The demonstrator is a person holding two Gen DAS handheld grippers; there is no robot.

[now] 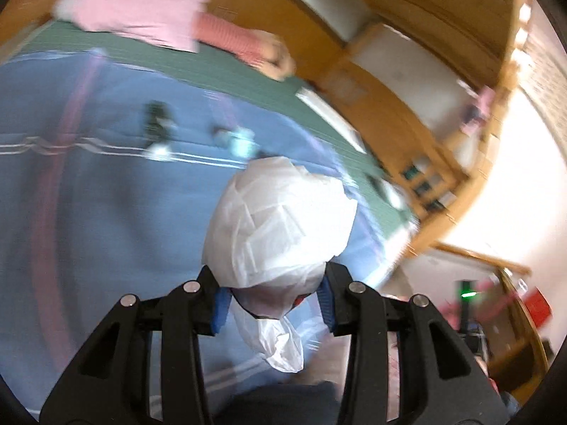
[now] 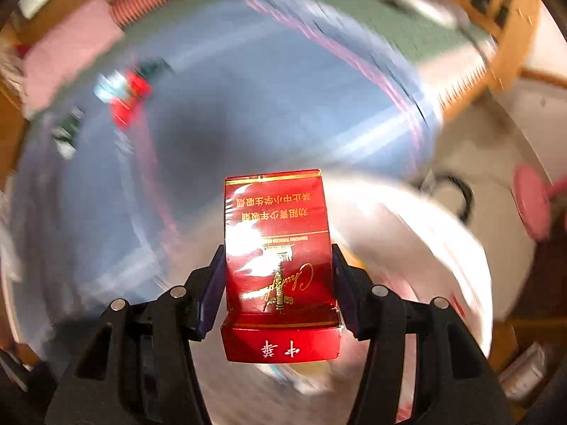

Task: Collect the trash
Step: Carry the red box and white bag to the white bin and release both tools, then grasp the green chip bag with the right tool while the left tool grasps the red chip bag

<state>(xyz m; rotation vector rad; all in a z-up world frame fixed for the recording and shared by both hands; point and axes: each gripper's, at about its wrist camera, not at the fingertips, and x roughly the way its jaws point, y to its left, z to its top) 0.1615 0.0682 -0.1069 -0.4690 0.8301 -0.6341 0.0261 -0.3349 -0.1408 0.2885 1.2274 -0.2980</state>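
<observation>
The left hand-held gripper [image 1: 273, 302] is clamped on a white plastic bag [image 1: 280, 223], its blue pads [image 1: 220, 306] pressing into the gathered neck from both sides. The bag's rounded body bulges ahead of the fingers over a blue bed sheet [image 1: 88, 212], and a crumpled tail of plastic hangs back between the black arms. Farther along the sheet lie a few small blurred scraps [image 1: 159, 131], too smeared to name. A pink pillow [image 1: 138, 3] rests at the far edge, with a wooden headboard [image 1: 389, 81] beyond it.

The right hand-held gripper [image 2: 280, 290] is closed on a red cigarette pack [image 2: 278, 248], squeezing its two long sides. The pack stands lengthwise between the fingers, gold lettering upside down in this view, its flip lid hinged open toward the camera. Below and right of it is a blurred white bag opening [image 2: 425, 248]. A red scrap [image 2: 129, 97] lies well apart on the bed sheet.
</observation>
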